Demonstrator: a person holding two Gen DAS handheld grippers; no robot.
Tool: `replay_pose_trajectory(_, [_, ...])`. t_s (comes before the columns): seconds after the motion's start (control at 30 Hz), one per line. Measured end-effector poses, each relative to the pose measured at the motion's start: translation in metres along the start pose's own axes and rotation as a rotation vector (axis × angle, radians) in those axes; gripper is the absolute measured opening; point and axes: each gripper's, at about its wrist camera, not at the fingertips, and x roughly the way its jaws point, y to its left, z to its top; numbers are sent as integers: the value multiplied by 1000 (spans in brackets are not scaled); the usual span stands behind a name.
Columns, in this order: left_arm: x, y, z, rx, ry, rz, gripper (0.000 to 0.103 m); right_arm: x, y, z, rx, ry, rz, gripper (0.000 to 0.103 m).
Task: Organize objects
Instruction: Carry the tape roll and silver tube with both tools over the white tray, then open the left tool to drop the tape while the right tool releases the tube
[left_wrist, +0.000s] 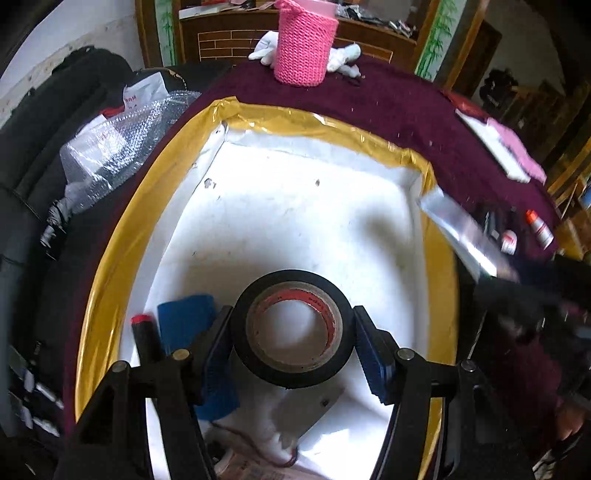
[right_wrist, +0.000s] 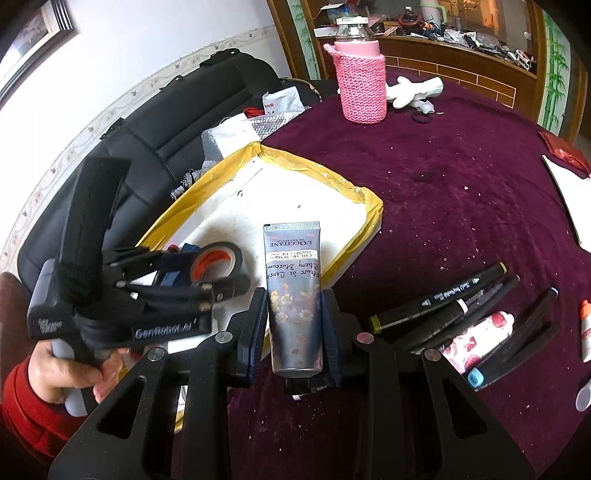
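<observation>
My left gripper (left_wrist: 291, 343) is shut on a black tape roll (left_wrist: 243, 332) and holds it over the white inside of a box with a yellow taped rim (left_wrist: 110, 273). The tape roll (right_wrist: 216, 264) and the left gripper (right_wrist: 221, 275) also show in the right wrist view, above the box (right_wrist: 354, 192). My right gripper (right_wrist: 295, 325) is shut on a grey L'Occitane hand cream tube (right_wrist: 293, 295), held upright beside the box's right edge. A blue object (left_wrist: 184, 321) and a red-capped black marker (left_wrist: 144, 332) lie inside the box.
Several markers (right_wrist: 443, 299), a floral tube (right_wrist: 476, 336) and a small white tube (right_wrist: 585, 328) lie on the maroon tablecloth (right_wrist: 443, 166) to the right. A pink knitted bottle (right_wrist: 360, 81) and white gloves (right_wrist: 413, 90) stand at the back. Bubble wrap (left_wrist: 110, 155) lies left of the box.
</observation>
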Motion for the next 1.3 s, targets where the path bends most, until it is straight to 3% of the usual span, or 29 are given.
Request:
replay_pose_trajectory(0.3, [-4,-10,-17,64,-14,12,63,22,8,16,-27,29,18,28])
replay_pose_trajectory(0.83, [-4,-9,-17,56,-19,0,63,87,25,37,-109,110,28,29])
replay_pose_trajectory(1.13, [-4,-8,-17,53,-19,-1,63,87,27,39,-152,102,8,29])
replay_pose_trajectory(1.3, [-4,-13,-18,71,-10,-3,68,75,27,40,-143,76,11,31])
